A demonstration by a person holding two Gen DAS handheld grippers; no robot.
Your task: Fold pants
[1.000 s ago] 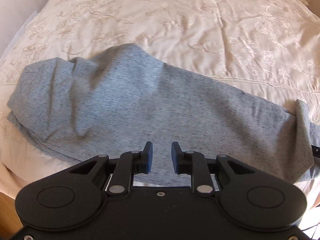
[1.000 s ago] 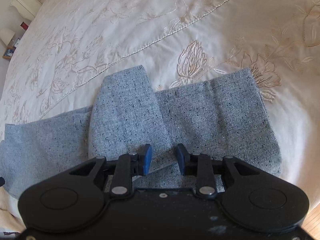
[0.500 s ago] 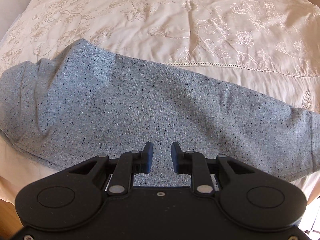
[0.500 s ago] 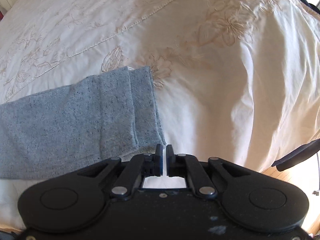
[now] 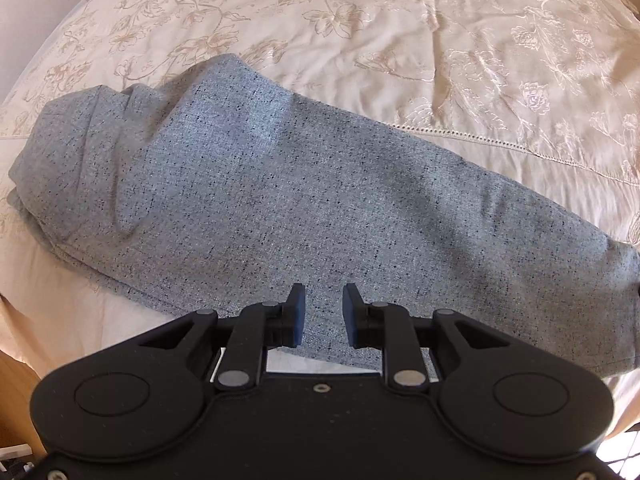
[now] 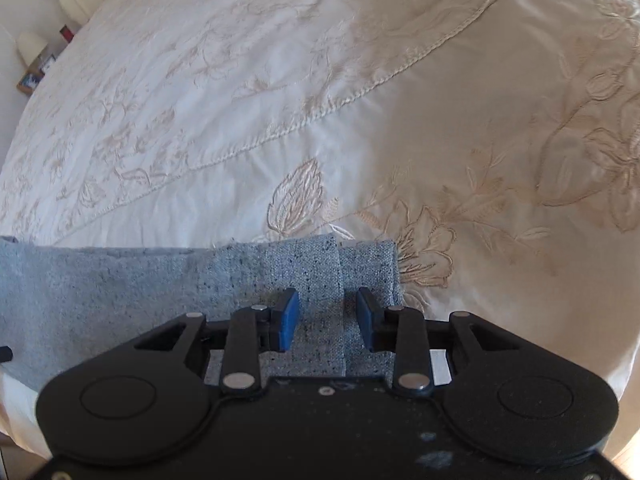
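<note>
The left gripper (image 5: 324, 314) hovered spread over the grey pants (image 5: 280, 200); the right gripper (image 6: 327, 318), opening, straddled the hem edge (image 6: 366, 268), with bare bedspread (image 6: 360, 100) beyond.

Speckled grey pants (image 5: 304, 200) lie flat, legs stacked lengthwise.

Daylight is bright and warm in both views. On the bedspread (image 6: 460, 128) the right part glows cream while the left looks cooler and paler. Soft shadows dapple the pants (image 5: 280, 184). Fisheye bending curves the edges, and the far corners are slightly blurred and washed out.
</note>
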